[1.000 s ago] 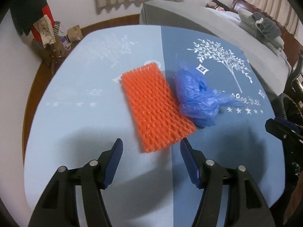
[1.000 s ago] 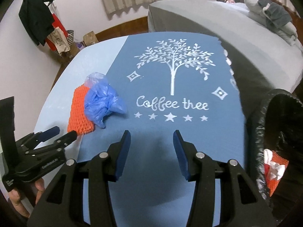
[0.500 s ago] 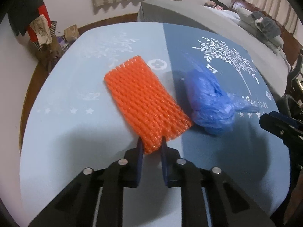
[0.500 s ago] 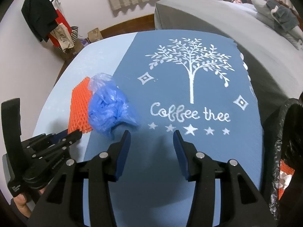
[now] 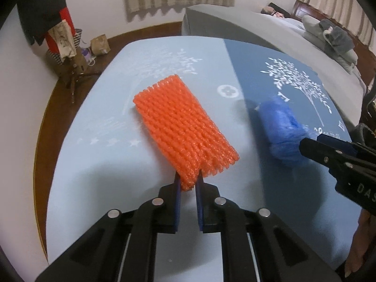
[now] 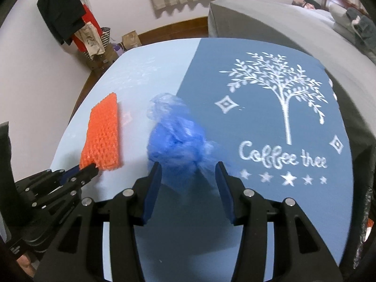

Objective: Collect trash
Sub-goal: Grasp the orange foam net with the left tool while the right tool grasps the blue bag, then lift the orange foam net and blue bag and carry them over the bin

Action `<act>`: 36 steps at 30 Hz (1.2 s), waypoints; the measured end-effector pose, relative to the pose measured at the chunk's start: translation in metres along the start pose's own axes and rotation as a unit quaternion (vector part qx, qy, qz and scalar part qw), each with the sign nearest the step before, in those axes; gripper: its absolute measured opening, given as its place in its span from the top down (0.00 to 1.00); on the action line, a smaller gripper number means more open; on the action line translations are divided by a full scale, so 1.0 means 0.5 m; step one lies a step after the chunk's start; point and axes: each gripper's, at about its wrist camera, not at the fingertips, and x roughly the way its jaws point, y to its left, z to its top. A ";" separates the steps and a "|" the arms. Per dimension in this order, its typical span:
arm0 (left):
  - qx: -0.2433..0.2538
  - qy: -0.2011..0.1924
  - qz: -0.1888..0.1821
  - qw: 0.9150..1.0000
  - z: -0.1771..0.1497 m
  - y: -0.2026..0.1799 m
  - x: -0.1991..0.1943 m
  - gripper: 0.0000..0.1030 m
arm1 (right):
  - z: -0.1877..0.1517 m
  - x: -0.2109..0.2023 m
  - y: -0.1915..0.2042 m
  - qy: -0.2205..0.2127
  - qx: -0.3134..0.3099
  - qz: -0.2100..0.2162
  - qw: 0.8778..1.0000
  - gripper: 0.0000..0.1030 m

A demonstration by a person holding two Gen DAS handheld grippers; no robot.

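Note:
An orange foam fruit net (image 5: 181,127) lies on the blue tablecloth (image 5: 98,164). My left gripper (image 5: 188,183) is shut on the net's near corner; the net also shows in the right wrist view (image 6: 102,136). A crumpled blue plastic bag (image 6: 176,145) lies on the cloth, and my right gripper (image 6: 188,171) is open around its near end. In the left wrist view the bag (image 5: 280,129) lies right of the net, with the right gripper's tip at it.
A black-lined trash bin (image 6: 366,211) stands at the table's right edge. A grey bed (image 5: 270,30) is behind the table, a coat stand with bags (image 5: 58,37) at the far left. The cloth has a "Coffee tree" print (image 6: 282,157).
My left gripper moved forward and shut on the orange net's corner. My right gripper moved left to the blue bag, which now sits between its open fingers.

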 end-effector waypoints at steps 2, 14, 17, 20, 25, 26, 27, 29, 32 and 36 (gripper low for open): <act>-0.002 0.003 0.000 1.000 -0.005 0.011 0.004 0.89 | 0.002 0.008 0.009 0.000 -0.002 0.000 1.000 0.55; -0.007 0.007 -0.002 1.000 -0.015 0.013 0.011 0.89 | 0.002 0.031 0.010 0.015 -0.008 0.017 1.000 0.89; -0.003 0.001 -0.003 1.000 -0.013 0.001 -0.007 0.89 | 0.003 0.013 0.004 0.007 -0.005 0.020 1.000 0.91; 0.002 -0.006 -0.003 1.000 -0.013 -0.012 -0.030 0.89 | 0.003 -0.014 -0.007 -0.002 0.000 0.023 1.000 0.92; 0.011 -0.016 -0.005 1.000 -0.014 -0.041 -0.070 0.89 | 0.003 -0.069 -0.027 -0.017 0.006 0.023 1.000 0.92; 0.013 -0.018 -0.006 1.000 -0.015 -0.050 -0.079 0.89 | 0.000 -0.083 -0.033 -0.019 0.009 0.023 1.000 0.92; 0.017 -0.019 -0.005 1.000 -0.017 -0.059 -0.087 0.89 | 0.000 -0.092 -0.038 -0.021 0.010 0.022 0.999 0.92; 0.021 -0.022 -0.008 1.000 -0.019 -0.074 -0.100 0.89 | -0.006 -0.120 -0.048 -0.027 0.010 0.020 0.999 0.92; 0.029 -0.026 -0.012 0.999 -0.024 -0.101 -0.123 0.89 | -0.014 -0.149 -0.065 -0.033 0.016 0.020 0.999 0.92; 0.038 -0.027 -0.016 0.999 -0.033 -0.143 -0.149 0.89 | -0.030 -0.195 -0.104 -0.037 0.031 0.015 0.999 0.92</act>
